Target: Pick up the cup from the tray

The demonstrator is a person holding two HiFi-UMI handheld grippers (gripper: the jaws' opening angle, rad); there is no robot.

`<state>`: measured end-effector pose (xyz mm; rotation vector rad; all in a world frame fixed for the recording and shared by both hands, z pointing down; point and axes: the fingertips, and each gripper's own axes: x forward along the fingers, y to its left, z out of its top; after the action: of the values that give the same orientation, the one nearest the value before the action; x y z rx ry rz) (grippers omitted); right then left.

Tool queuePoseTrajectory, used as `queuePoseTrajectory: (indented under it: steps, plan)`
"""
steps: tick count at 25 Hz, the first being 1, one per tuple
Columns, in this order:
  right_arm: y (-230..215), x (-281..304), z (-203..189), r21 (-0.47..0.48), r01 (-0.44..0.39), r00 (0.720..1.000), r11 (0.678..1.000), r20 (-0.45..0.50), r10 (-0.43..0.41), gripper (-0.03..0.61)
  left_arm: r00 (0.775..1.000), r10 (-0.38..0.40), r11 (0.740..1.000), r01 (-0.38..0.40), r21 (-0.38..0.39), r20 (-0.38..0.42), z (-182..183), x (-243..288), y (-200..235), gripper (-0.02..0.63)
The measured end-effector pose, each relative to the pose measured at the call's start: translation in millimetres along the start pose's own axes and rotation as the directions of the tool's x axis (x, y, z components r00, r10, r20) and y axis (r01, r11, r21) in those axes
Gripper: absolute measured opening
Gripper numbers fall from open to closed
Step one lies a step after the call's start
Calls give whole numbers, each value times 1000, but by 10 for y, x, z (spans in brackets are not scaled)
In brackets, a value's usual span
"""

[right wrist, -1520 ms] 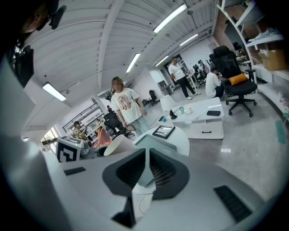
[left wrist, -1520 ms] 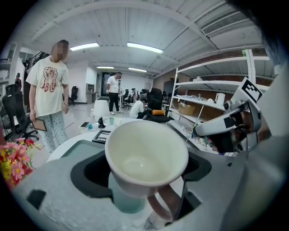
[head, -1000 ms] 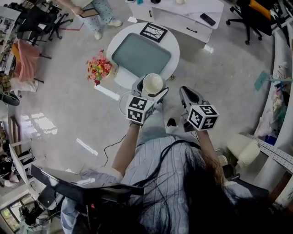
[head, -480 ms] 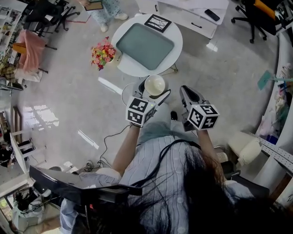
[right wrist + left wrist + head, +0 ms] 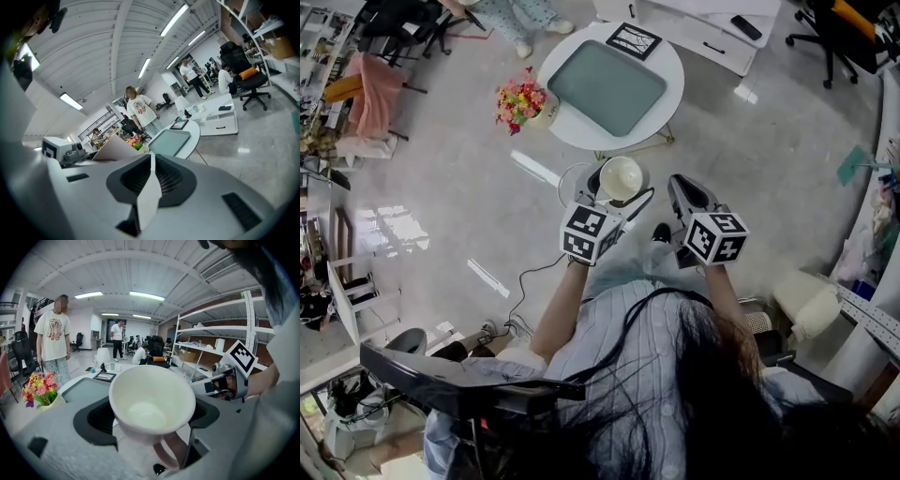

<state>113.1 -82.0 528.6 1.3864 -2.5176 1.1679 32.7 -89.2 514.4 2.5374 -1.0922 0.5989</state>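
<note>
Left claw (image 5: 150, 427) grips my cup (image 5: 151, 399) well clear of the tray (image 5: 607, 86), right claw (image 5: 151, 173) closed and empty; I judge the pickup done.

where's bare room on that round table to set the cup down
The tray is bare all over, the best spot for the cup. The white table rim around it is narrow, and a framed card fills its far edge. Flowers crowd its left side.

No legible text or labels
</note>
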Motion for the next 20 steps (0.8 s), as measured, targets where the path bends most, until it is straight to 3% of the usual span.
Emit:
queuePoseTrajectory:
  steps: [13,20]
  plan:
    - [199,112,-121,-49,-4,1000,999,-14,3,43,999,35,999,-34,-27,13,-169,-353,100,445]
    - [591,172,-304,-92,-29,999,995,-46,25,43,996,81,995,-78,-66,43,-315,-764,328,445]
